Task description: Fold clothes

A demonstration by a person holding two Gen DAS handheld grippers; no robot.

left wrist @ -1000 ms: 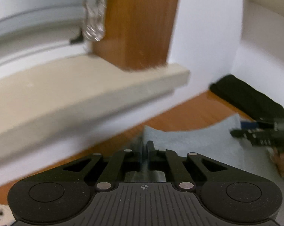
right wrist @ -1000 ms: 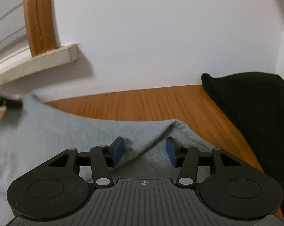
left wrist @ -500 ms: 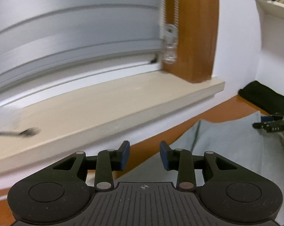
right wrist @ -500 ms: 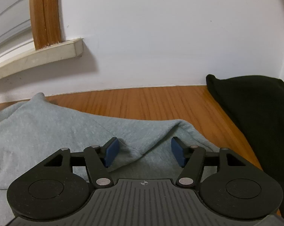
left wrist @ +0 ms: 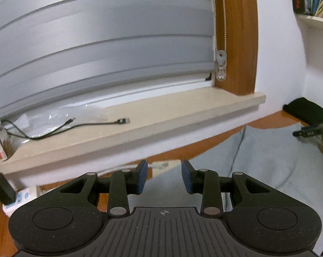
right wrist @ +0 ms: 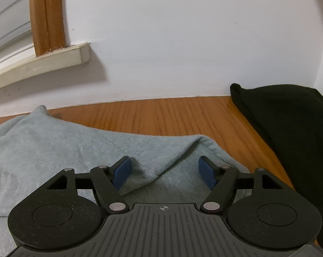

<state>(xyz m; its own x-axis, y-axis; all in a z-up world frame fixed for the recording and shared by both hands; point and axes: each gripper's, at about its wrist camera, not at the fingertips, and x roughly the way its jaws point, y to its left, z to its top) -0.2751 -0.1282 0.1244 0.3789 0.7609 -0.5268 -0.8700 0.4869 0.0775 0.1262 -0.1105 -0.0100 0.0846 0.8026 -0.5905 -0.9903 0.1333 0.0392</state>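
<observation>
The left gripper (left wrist: 164,176) has let go of the grey garment (right wrist: 54,150) it pinched a second ago and has swung away toward the window, so its camera now takes in the whole windowsill (left wrist: 140,117) and the lowered blind (left wrist: 97,42). Its jaws have opened to a moderate gap and hold nothing; the garment's near edge shows below and between the blue pads (left wrist: 142,175), not touched by them. The right gripper (right wrist: 164,172) has kept its place while its jaws have just been opening — they now stand wide, straddling a raised fold of the grey cloth without pressing on it.

The grey garment lies spread on the wooden table (right wrist: 172,115), filling the right wrist view from 6 to 9 o'clock. A black garment (right wrist: 289,132) sits folded at 3 o'clock, apart from the grey one. In the left wrist view the right gripper's tips appear at 3 o'clock — over the grey cloth. A black cable (left wrist: 76,126) lies on the sill at 9 o'clock.
</observation>
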